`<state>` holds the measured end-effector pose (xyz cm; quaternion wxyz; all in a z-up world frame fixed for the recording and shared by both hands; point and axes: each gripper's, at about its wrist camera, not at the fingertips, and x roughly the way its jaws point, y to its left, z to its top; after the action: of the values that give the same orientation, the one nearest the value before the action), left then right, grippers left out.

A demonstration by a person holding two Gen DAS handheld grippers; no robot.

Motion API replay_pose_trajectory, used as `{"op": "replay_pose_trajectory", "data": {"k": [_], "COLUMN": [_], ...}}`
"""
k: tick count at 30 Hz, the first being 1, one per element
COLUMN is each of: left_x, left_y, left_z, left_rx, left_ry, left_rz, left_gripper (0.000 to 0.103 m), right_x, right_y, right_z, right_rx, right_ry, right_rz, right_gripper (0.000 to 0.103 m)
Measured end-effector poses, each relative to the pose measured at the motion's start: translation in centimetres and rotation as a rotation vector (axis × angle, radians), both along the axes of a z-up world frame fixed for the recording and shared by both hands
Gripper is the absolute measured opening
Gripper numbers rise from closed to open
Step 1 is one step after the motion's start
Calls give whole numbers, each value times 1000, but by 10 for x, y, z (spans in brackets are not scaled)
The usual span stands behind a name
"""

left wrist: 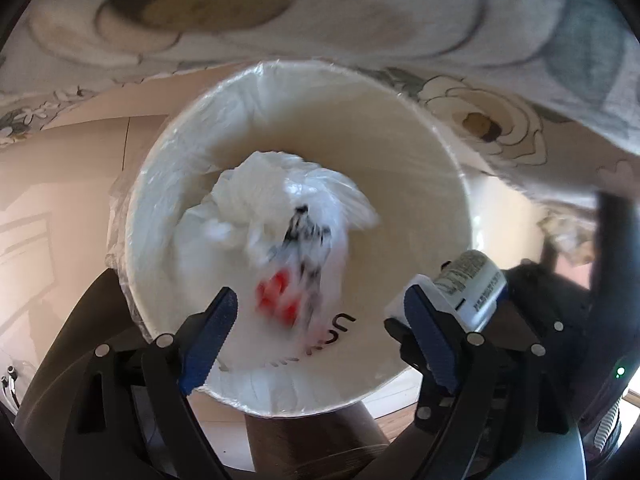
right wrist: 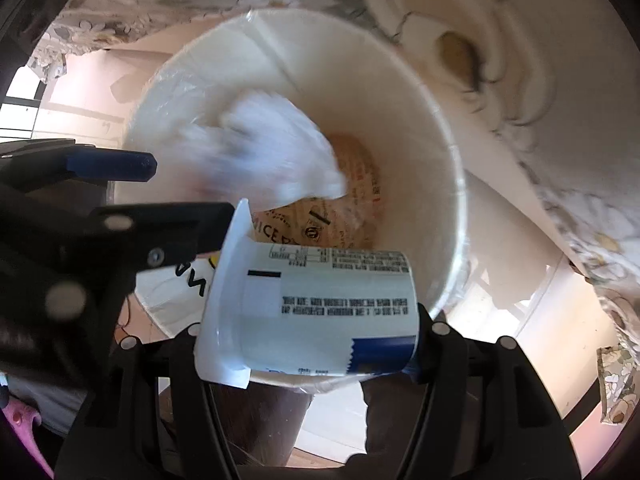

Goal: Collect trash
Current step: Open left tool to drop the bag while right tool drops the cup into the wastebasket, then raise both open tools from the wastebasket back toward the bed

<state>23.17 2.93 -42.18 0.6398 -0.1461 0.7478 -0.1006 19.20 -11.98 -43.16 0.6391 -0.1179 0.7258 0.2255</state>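
A white bin (left wrist: 420, 152) lined with clear plastic fills both views (right wrist: 436, 184). A crumpled white plastic bag (left wrist: 296, 224) with red and black print is inside it, blurred as if falling (right wrist: 272, 156). My left gripper (left wrist: 320, 332) is open and empty just above the bin's near rim. My right gripper (right wrist: 308, 344) is shut on a white and blue yogurt cup (right wrist: 316, 312), held on its side over the bin's near rim. The cup also shows in the left wrist view (left wrist: 468, 284).
A floral bedspread (left wrist: 360, 16) hangs behind and to the right of the bin (right wrist: 560, 120). Printed brown paper (right wrist: 340, 220) lies at the bin's bottom. Pale floor (left wrist: 60, 184) lies to the left.
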Motion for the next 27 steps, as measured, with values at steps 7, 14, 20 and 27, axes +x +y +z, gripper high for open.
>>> {"op": "replay_pose_trajectory", "data": {"k": [7,14,20,27], "left_x": [1,-1,-6,-16], "left_y": [-8,-6,9,2], "left_z": [6,9,22,56], "left_rx": [17,47,60,90], "left_ry": [-13,-17,-30,-82], "left_rz": [-6,6,12,-24], "left_gripper": [87,87,87,87], "right_x": [0,14,13,2], "right_y": [3,17,20,6], "right_z": [8,0,11,42], "right_rx": [21,24,24,39], "right_ry": [15,8,-4,-61], "right_rz": [-9,-14,-6,14], "right_gripper": [63,71,71,71]}}
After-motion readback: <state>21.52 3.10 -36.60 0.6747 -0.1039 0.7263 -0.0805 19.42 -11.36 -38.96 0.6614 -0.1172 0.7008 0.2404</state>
